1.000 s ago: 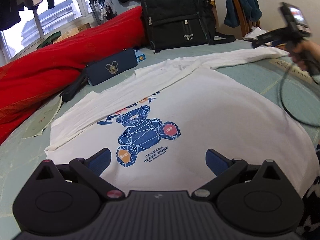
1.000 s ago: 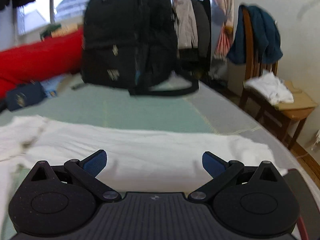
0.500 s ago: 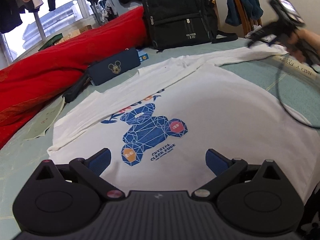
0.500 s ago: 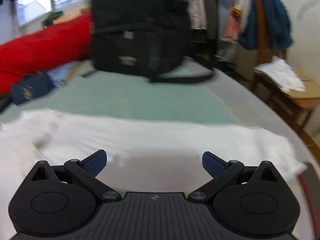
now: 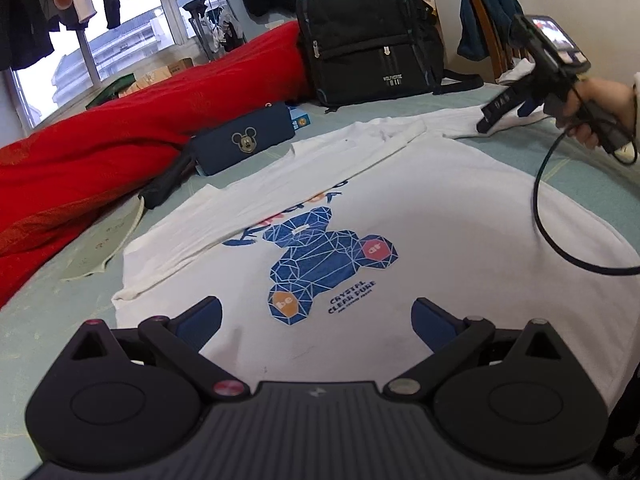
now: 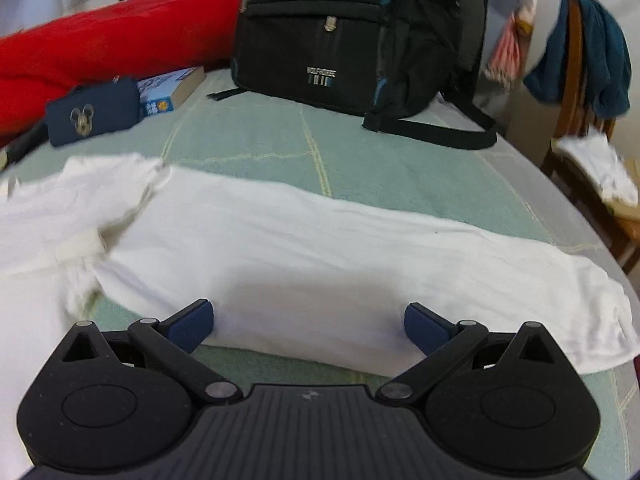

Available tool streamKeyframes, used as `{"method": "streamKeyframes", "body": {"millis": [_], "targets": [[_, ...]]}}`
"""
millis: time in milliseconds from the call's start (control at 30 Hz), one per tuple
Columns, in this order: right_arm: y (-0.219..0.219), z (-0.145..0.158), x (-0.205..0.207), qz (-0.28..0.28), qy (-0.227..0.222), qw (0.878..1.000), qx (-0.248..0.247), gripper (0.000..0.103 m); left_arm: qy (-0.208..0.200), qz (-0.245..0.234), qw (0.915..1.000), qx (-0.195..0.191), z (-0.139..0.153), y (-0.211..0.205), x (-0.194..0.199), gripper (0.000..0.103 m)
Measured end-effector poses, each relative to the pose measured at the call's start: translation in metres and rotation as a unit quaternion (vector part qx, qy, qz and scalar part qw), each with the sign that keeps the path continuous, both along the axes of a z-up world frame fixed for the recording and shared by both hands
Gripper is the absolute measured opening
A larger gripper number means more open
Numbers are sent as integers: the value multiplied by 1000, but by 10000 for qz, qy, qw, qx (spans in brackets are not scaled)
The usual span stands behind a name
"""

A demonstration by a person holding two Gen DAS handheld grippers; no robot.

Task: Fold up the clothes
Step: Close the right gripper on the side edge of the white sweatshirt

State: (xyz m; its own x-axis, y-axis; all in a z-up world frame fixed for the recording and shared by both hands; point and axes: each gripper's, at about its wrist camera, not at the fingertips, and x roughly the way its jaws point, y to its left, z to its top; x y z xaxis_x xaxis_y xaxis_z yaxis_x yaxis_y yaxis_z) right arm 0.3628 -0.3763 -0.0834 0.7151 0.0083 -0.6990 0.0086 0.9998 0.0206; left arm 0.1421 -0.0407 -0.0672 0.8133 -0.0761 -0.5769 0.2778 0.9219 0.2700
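A white long-sleeved shirt (image 5: 440, 216) with a blue geometric bear print (image 5: 324, 256) lies flat, print up, on the pale green bed. My left gripper (image 5: 316, 316) hovers open over the shirt's hem, nothing between its fingers. The shirt's long right sleeve (image 6: 340, 248) stretches across the right wrist view. My right gripper (image 6: 308, 326) stands open just above that sleeve, near its lower edge. In the left wrist view the right gripper (image 5: 496, 116) is held by a hand (image 5: 600, 108) at the far right, tips over the sleeve.
A black backpack (image 5: 368, 32) stands at the head of the bed, beside a red quilt (image 5: 100, 140). A navy pouch (image 5: 244, 140) and a book (image 6: 172, 88) lie near the shirt's collar. A wooden chair (image 6: 588, 152) with clothes stands at the right. A black cable (image 5: 560, 216) hangs over the shirt.
My right gripper has dropped lower and come closer over the sleeve, tilting down. The left gripper has barely moved. Both stay open.
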Motion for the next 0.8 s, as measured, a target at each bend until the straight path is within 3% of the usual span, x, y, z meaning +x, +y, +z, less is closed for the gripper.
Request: {"method": "streamKeyframes", "body": {"millis": [167, 267, 333, 433, 567, 633, 800], "targets": [[21, 11, 24, 97, -168, 9994, 302, 103, -56, 49, 9999, 104, 3, -1, -4, 101], [41, -5, 35, 363, 71, 9992, 140, 103, -60, 40, 9999, 104, 4, 0, -4, 101], [43, -14, 21, 461, -10, 9989, -42, 103, -57, 30, 9999, 95, 4, 1, -5, 101], [26, -12, -4, 634, -11, 9979, 135, 103, -1, 4, 9999, 103, 1, -2, -2, 101], [-15, 13, -17, 651, -54, 9976, 237, 103, -12, -81, 9999, 105, 2, -8, -3, 101], [-52, 25, -17, 314, -210, 9989, 284, 103, -59, -120, 9998, 139, 3, -11, -5, 101], [-162, 35, -13, -787, -374, 9898, 1128, 103, -28, -100, 9998, 176, 1, -16, -1, 101]]}}
